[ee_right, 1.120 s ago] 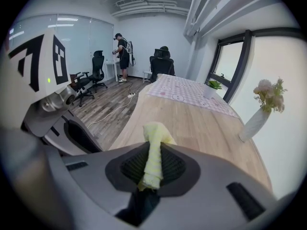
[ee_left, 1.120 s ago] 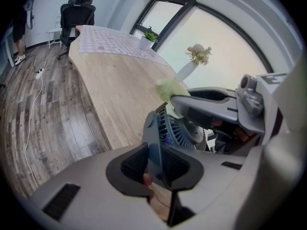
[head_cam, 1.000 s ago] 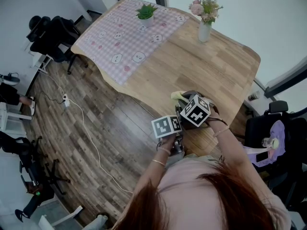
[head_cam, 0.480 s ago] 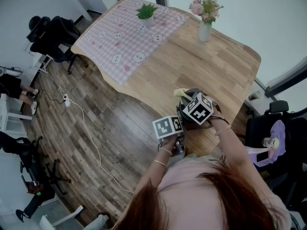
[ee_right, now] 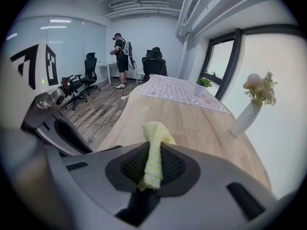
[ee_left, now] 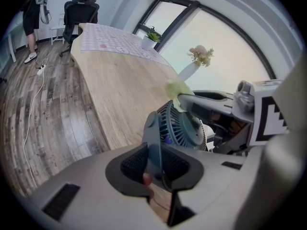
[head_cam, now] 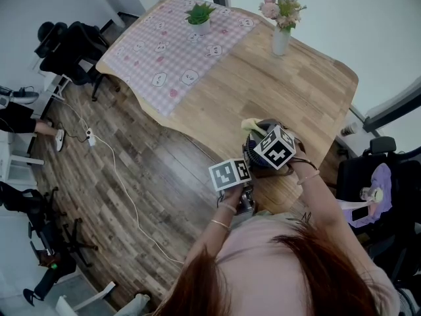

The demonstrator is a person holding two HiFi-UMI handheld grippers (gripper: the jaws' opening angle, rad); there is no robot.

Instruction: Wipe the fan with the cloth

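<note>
Reddish hair (head_cam: 309, 275), pale pink top (head_cam: 256, 232), thin bracelets (head_cam: 218, 223). Grey left gripper (ee_left: 156, 166) and right gripper (ee_right: 152, 164) carry black-and-white marker cubes (head_cam: 229, 174).

No words, numbers or brand names can be read anywhere; only black square code patterns on the left white plastic cube (head_cam: 229, 174) and the right white plastic cube (head_cam: 273, 149)

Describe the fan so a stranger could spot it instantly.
Find the long wooden table and look at its near edge. The fan is the small dark ribbed disc clamped in the left claw, unlike the soft yellow cloth in the right claw.
</note>
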